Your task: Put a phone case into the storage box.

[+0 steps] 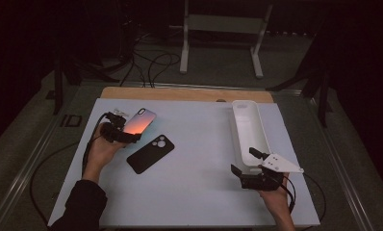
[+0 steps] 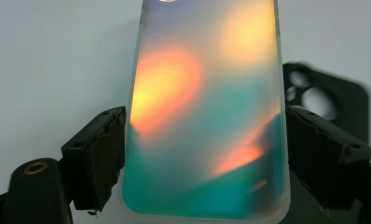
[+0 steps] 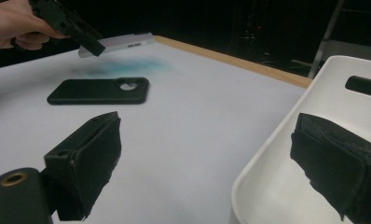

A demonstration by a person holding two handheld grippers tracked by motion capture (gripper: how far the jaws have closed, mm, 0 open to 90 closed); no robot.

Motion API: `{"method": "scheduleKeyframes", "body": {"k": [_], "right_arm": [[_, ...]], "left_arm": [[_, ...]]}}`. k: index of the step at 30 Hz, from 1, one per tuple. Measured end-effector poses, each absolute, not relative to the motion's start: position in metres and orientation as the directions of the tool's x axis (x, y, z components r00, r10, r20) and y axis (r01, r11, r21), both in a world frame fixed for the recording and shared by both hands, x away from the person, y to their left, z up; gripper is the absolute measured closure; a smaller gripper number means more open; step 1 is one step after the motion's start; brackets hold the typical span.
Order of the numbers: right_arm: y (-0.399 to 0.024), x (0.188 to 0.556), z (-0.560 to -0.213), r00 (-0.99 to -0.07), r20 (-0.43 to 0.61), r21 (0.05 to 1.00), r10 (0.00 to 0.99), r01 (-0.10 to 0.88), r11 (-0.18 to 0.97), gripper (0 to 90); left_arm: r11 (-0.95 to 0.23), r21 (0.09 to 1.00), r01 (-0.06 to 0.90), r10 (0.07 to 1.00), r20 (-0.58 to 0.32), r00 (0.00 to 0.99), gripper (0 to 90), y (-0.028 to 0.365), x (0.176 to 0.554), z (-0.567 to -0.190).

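- Phone (image 1: 138, 122) with a glowing orange-and-teal face sits between the jaws of the left gripper (image 1: 124, 129); in the left gripper view we see both pads pressed against its pale long edges (image 2: 207, 116), so we read it as clamped across its width
- We note the phone lifted clear of the white table (image 1: 194, 192), held at the far left; in the right gripper view it shows edge-on (image 3: 123, 44), roughly level, with a teal glow on the tabletop under it
- Left hand (image 1: 100, 149) wraps the gripper from below; a dark sleeve (image 1: 81, 204) enters at the bottom edge
- Black phone case (image 1: 150, 154) lies flat on the table just right of the left gripper, camera cut-outs facing up; it is apart from the phone; we see it again in the right gripper view (image 3: 97, 91)
- Right gripper (image 1: 249, 168) rests at the near end of the white tray (image 1: 242, 120); its jaws stand wide apart and straddle the tray's near wall, one outside over the table, one inside (image 3: 277, 154); we cannot tell whether a pad touches the wall; nothing is clenched
- White tray runs lengthwise toward the far edge on the table's right side, well apart from phone and case
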State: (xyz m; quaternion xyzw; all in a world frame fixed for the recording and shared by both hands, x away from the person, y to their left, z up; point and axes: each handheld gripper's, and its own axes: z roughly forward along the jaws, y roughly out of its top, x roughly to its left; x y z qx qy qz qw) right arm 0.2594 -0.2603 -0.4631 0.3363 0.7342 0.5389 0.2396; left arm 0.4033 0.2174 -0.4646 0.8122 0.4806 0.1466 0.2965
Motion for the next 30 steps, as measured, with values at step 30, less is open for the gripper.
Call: {"method": "scheduleKeyframes", "body": {"k": [30], "right_arm": [[-0.257, 0.286, -0.448, -0.676, 0.01, 0.948, 0.737, 0.241, 0.208, 8.6]], "left_arm": [[-0.342, 0.847, 0.407, 0.812, 0.049, 0.581, 17.1, 0.186, 0.306, -0.426]]}}
